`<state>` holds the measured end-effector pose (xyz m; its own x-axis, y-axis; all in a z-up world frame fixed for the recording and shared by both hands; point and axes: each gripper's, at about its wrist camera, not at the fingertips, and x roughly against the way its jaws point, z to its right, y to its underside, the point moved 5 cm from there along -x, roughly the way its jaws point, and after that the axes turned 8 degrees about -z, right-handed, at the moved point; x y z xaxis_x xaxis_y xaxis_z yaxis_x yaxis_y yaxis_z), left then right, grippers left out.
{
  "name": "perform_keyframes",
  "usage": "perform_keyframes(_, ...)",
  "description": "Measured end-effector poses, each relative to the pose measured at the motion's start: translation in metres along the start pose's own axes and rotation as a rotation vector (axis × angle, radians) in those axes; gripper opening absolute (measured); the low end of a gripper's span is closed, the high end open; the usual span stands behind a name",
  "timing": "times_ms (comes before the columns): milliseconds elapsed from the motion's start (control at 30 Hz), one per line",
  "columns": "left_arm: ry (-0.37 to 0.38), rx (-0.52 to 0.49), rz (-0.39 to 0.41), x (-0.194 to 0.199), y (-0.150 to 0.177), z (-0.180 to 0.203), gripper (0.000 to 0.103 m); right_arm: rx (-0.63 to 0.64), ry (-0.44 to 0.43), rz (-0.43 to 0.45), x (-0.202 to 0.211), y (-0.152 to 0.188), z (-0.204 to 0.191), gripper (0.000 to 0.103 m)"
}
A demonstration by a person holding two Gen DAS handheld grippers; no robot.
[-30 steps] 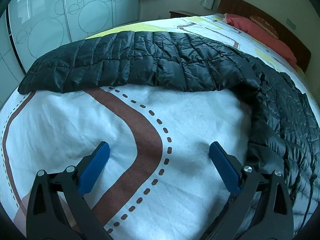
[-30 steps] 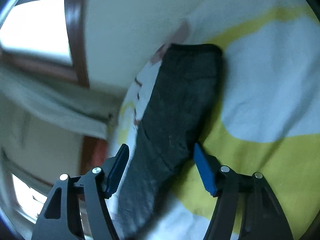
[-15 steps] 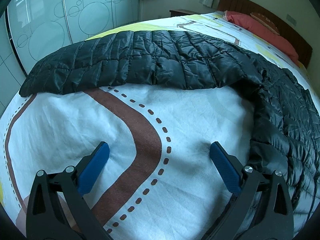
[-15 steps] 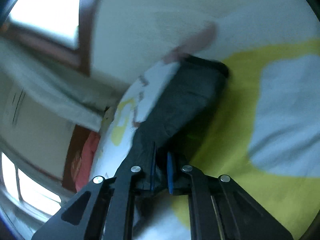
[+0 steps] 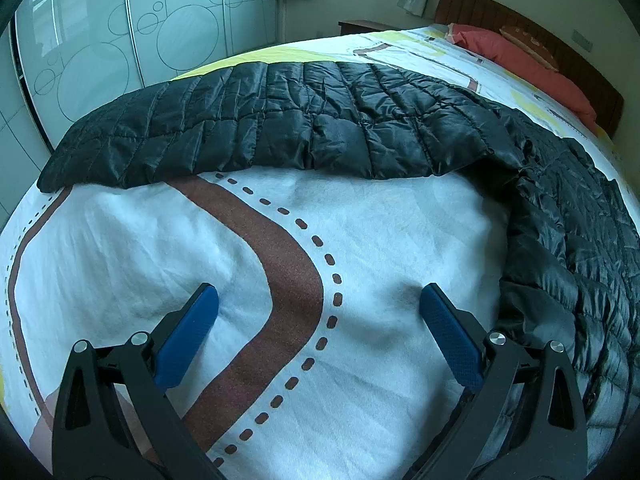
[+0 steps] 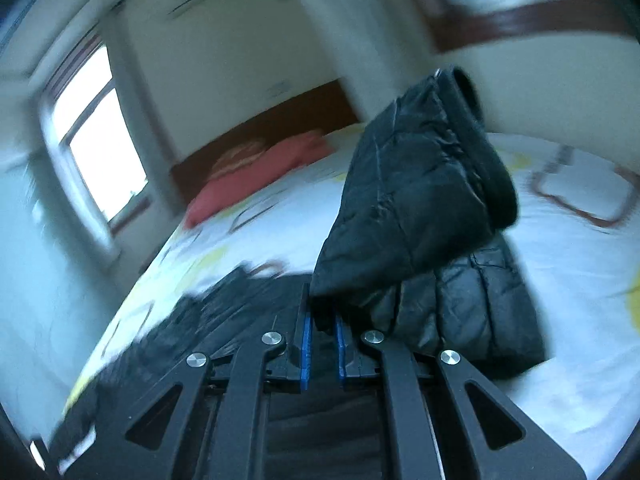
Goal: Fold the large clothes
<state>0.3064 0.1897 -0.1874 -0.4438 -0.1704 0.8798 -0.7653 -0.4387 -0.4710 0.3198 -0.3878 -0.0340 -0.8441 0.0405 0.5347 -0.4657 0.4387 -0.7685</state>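
Sleeve (image 6: 420, 184) in the right gripper (image 6: 320, 340) is the thing the coming fold turns on: the blue pads are pinched almost together on a bunch of its black quilted fabric, and the sleeve rises up and away from the jaws, cuff (image 6: 484, 148) farthest out and clear of the bed. Its long axis runs forward along the fingers, with the body of the down jacket (image 6: 472, 304) lying just beyond and below the grip. The right view is smeared by motion, so how much cloth sits between the pads is hard to judge.

From the left wrist view the jacket (image 5: 304, 120) stretches sideways across the far part of the bedspread (image 5: 140, 240), its other sleeve reaching toward the left edge of the bed, while the torso wraps down the right side of the frame. The left gripper (image 5: 320, 304) hangs above bare bedspread with its jaws spread wide, holding nothing, well apart from the sleeve's near hem.

Judging from this, the right hand is the nearer one and would carry its sleeve across onto the torso. Open bedspread lies on the near side; the red pillow (image 5: 520, 56) and headboard (image 5: 560, 52) stand well away at the far end.
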Motion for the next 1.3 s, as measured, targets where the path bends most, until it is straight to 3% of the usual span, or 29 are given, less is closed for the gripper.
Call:
perform_keyframes(200,0.003,0.002,0.002,0.001,0.001,0.0,0.101,0.184,-0.071,-0.146,-0.069,0.033,-0.113,0.009)
perform_keyframes(300,0.007,0.003,0.004,0.001,0.0,0.001,0.101,0.25,-0.096,-0.21,-0.088,0.066,-0.161,0.009)
perform_keyframes(467,0.009,0.004,0.005,0.001,0.0,0.0,0.101,0.313,-0.148,-0.294,-0.104,0.11,-0.206,0.009)
perform_keyframes(667,0.01,0.005,0.005,0.0,0.001,0.0,0.101,0.397,-0.17,-0.414,-0.125,0.153,-0.233,0.01)
perform_keyframes(800,0.007,0.004,0.004,0.0,0.001,0.0,0.101,0.415,-0.168,-0.476,-0.133,0.164,-0.231,0.016)
perform_keyframes(867,0.009,0.005,0.005,0.0,0.001,-0.001,0.101,0.407,-0.194,-0.483,-0.128,0.162,-0.231,0.024)
perform_keyframes(900,0.01,0.005,0.004,0.0,0.0,0.0,0.101,0.399,-0.224,-0.493,-0.123,0.16,-0.231,0.032)
perform_keyframes(933,0.01,0.005,0.005,0.0,0.001,0.0,0.101,0.389,-0.257,-0.494,-0.118,0.158,-0.232,0.058)
perform_keyframes(967,0.009,0.005,0.005,0.0,0.001,0.0,0.101,0.377,-0.278,-0.479,-0.111,0.155,-0.231,0.074)
perform_keyframes(1067,0.011,0.006,0.006,0.0,0.001,0.0,0.101,0.362,-0.319,-0.395,-0.085,0.135,-0.22,0.074)
perform_keyframes(1133,0.009,0.005,0.005,0.0,0.002,0.0,0.101,0.313,-0.277,-0.325,-0.07,0.103,-0.188,0.074)
perform_keyframes(1200,0.008,0.005,0.005,0.0,0.002,-0.001,0.101,0.26,-0.185,-0.281,-0.066,0.073,-0.147,0.066)
perform_keyframes(1233,0.007,0.004,0.006,0.0,0.001,0.0,0.101,0.236,-0.117,-0.262,-0.067,0.057,-0.122,0.053)
perform_keyframes(1267,0.009,0.005,0.006,0.0,0.002,-0.001,0.101,0.198,-0.034,-0.24,-0.069,0.038,-0.088,0.046)
perform_keyframes(1300,0.01,0.005,0.006,0.0,0.002,-0.001,0.101,0.166,0.007,-0.224,-0.07,0.029,-0.065,0.044)
